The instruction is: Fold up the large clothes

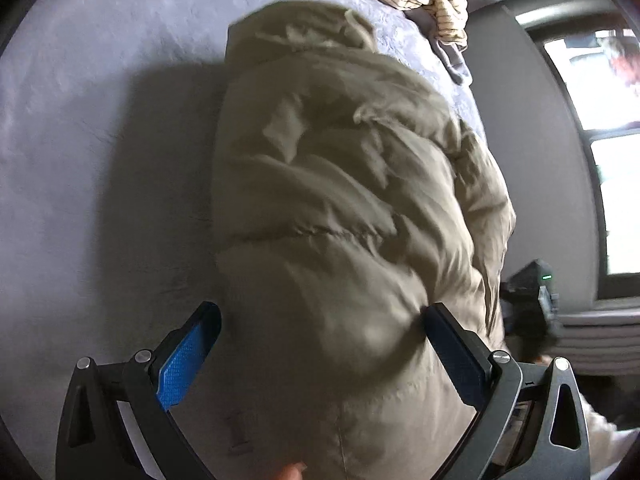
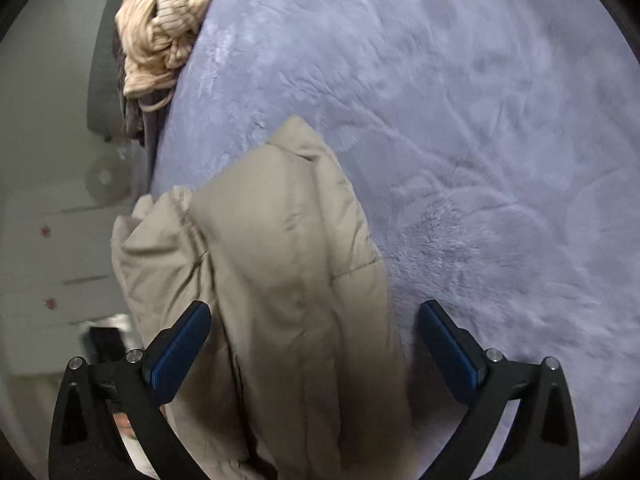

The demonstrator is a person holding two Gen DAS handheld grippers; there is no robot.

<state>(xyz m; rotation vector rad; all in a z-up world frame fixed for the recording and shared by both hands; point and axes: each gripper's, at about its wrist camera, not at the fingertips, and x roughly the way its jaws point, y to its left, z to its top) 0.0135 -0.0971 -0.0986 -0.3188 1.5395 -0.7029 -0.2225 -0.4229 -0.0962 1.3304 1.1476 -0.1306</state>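
I see the left claw [image 1: 322, 326] spread wide at the bottom of the frame, its blue pads [image 1: 184, 364] either side of the khaki puffer jacket [image 1: 344, 208], gripping nothing. The jacket lies bunched on the lavender bed cover [image 1: 100, 120], running from center frame down to the lower edge. My right claw [image 2: 314, 322] is likewise wide open, poised over the same jacket [image 2: 280, 272]. A cream striped garment [image 2: 164, 28] sits upper left.
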